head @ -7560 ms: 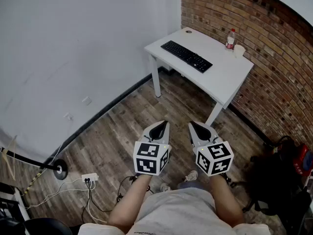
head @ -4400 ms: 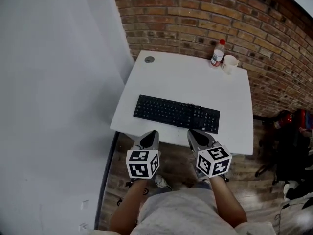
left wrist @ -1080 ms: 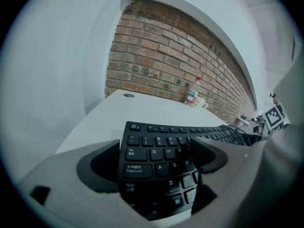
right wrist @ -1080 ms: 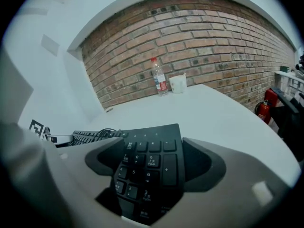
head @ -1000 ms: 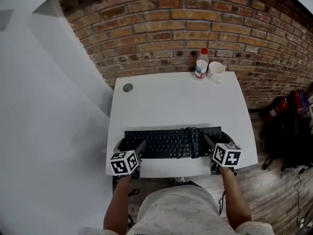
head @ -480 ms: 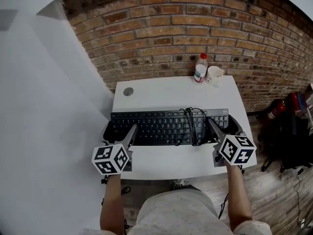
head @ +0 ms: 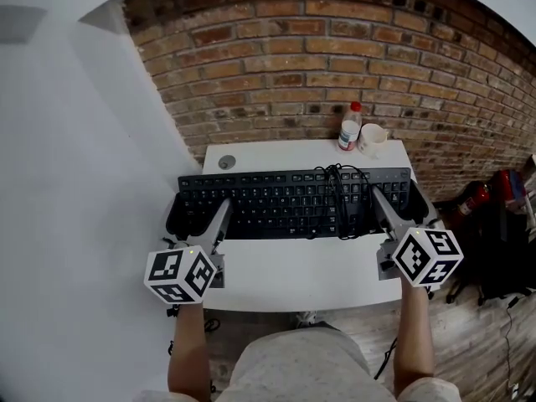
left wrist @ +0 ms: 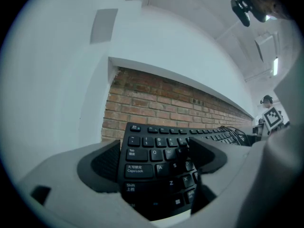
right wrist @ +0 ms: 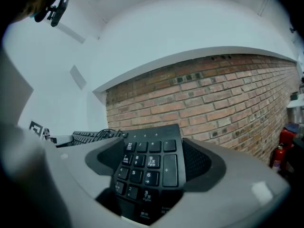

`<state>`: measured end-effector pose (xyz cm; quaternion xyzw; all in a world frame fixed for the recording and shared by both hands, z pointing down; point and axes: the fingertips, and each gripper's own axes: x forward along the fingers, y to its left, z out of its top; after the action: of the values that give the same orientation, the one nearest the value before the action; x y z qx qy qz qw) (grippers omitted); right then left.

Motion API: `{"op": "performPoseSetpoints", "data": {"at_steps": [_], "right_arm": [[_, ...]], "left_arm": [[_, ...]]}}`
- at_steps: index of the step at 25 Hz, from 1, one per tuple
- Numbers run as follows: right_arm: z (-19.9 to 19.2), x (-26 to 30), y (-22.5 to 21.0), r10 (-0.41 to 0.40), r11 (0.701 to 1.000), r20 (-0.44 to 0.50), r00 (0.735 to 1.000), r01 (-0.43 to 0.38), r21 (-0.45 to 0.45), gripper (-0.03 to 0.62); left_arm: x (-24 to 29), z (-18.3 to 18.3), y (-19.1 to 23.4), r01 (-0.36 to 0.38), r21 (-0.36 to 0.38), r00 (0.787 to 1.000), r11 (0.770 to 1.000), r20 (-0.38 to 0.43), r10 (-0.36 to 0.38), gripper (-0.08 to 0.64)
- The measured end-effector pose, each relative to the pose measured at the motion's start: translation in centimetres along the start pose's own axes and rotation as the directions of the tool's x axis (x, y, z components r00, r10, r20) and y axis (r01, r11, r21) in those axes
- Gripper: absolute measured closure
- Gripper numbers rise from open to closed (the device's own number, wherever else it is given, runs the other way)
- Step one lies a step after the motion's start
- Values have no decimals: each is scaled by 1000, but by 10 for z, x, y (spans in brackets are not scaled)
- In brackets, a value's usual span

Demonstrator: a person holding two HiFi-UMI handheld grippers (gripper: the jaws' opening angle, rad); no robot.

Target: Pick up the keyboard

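Keyboard (head: pixel 293 201) lies left-right across frame; left hand-held gripper (head: pixel 219 223) clamps its left end, right hand-held gripper (head: pixel 385 208) its right end.

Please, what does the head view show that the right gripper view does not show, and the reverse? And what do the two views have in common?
Only the head view: the white table, a red-capped bottle and a white cup at its far edge, and the keyboard over its full length. Only the right gripper view: the right gripper from close up, its jaws shut on the number pad, with the digits on the keys readable. Both: the keyboard, the coiled cable lying on it, and the brick wall behind.
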<state>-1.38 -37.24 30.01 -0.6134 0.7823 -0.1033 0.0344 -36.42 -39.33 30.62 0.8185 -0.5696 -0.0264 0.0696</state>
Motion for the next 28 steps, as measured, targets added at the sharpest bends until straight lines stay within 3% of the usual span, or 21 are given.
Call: {"op": "performPoseSetpoints", "data": {"at_steps": [9,28], "right_arm": [[35,-15,10,17,999,93,996,-14,-34,212],[34,-13,10,14,1000,72,997,-12,-25,212]], "left_arm": [[-12,35,-9,1,24,995,1000,98,-4,112],[-12,34,-8,4,11,997,1000,80,-4,110]]}}
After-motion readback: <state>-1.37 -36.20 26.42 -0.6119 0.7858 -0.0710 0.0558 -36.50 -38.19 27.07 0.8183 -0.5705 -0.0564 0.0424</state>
